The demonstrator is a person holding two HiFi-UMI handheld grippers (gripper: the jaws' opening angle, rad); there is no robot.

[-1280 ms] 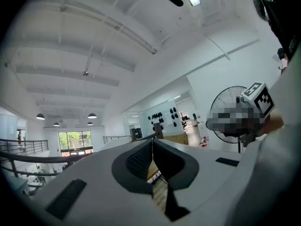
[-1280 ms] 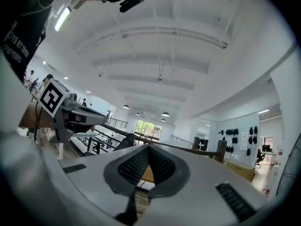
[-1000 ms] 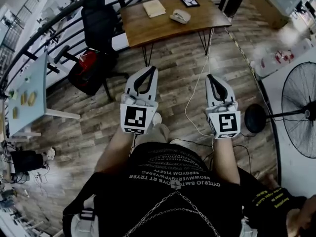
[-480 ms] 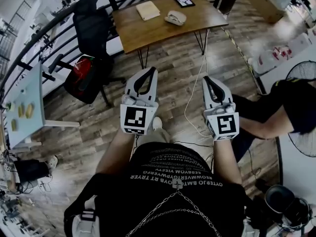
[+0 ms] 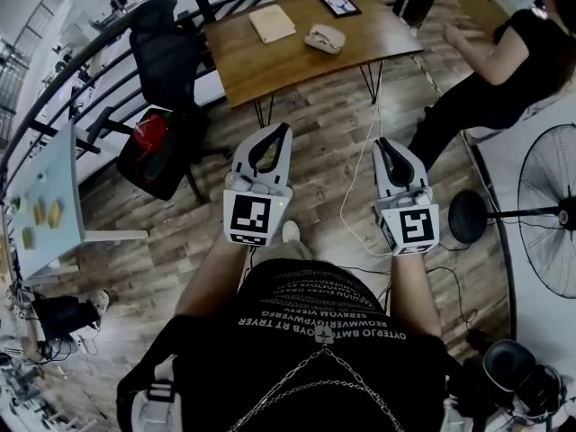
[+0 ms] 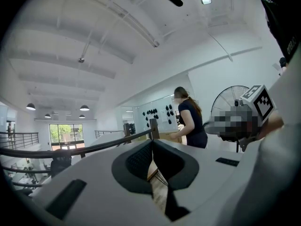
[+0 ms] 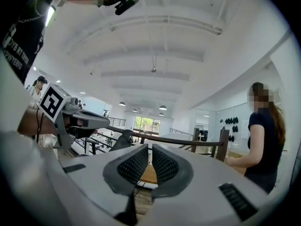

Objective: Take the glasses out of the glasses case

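Nearest, both grippers are held level before the person's body. The left gripper (image 5: 283, 130) has its jaws closed tip to tip on nothing. The right gripper (image 5: 382, 144) is likewise pressed together and empty.

Beyond a stretch of floor crossed by a white cable (image 5: 355, 187) stands the wooden surface (image 5: 270, 66). The glasses case (image 5: 324, 37) lies toward its far right corner, right of a tan pad (image 5: 273, 22) and just nearer than a tablet (image 5: 341, 4).

The step looks like the approach. Come up to the near edge, clear of the cable, and spread both jaws before reaching. One gripper can then pin the case while the other lifts its lid.

From here the case is too small to tell whether it is open or which way its hinge faces. Neither gripper view shows it.
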